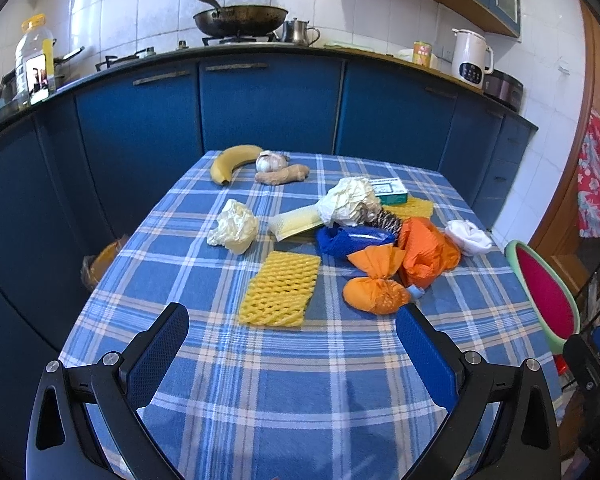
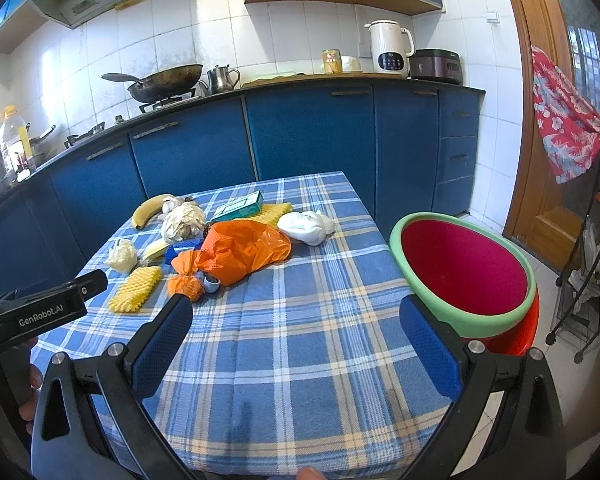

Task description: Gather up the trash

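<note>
Both the left gripper point(image 1: 292, 344) and right gripper point(image 2: 296, 332) gape empty; mid-frame, the yellow foam fruit net point(image 1: 280, 290) could slip from the fingers, or the yellow banana point(image 1: 232, 162) upper left get binned by mistake.

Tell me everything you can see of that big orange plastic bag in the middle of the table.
The orange plastic bag is thin, crinkled film, loosely bunched and slumped on its side on the blue plaid tablecloth, its mouth ragged and open toward the right. It looks partly stuffed; the contents are hidden. A smaller knotted orange bag lies against its near left edge, a blue bag touches its left side, and a white wad sits just beyond it to the right. Neither gripper touches it.
</note>
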`<move>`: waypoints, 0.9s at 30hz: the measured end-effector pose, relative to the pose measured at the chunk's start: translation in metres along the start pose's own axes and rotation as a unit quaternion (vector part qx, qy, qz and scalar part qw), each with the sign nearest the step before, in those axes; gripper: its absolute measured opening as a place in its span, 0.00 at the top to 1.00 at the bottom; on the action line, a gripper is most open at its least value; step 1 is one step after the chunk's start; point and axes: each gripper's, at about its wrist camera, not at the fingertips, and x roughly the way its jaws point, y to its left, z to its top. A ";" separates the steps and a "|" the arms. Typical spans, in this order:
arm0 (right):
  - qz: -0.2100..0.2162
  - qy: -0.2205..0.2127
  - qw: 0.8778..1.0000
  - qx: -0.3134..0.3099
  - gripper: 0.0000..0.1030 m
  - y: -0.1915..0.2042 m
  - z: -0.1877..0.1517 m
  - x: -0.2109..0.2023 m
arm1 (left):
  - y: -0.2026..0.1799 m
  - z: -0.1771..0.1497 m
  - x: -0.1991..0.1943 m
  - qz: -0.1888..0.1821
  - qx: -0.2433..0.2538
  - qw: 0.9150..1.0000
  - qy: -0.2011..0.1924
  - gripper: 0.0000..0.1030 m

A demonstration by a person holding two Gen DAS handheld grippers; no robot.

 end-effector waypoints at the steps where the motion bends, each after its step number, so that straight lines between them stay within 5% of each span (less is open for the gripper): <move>1: 0.000 0.001 1.000 0.000 0.01 0.001 -0.001 0.001 | 0.001 0.001 0.002 0.001 -0.002 1.000 0.003 0.00; 21: 0.011 0.024 1.000 0.004 0.01 -0.003 0.017 0.042 | 0.009 0.013 0.089 0.026 0.019 0.997 0.073 0.01; 27: 0.015 0.036 0.999 -0.004 0.01 0.002 0.019 0.054 | 0.009 0.016 0.103 0.012 0.021 0.996 0.083 0.20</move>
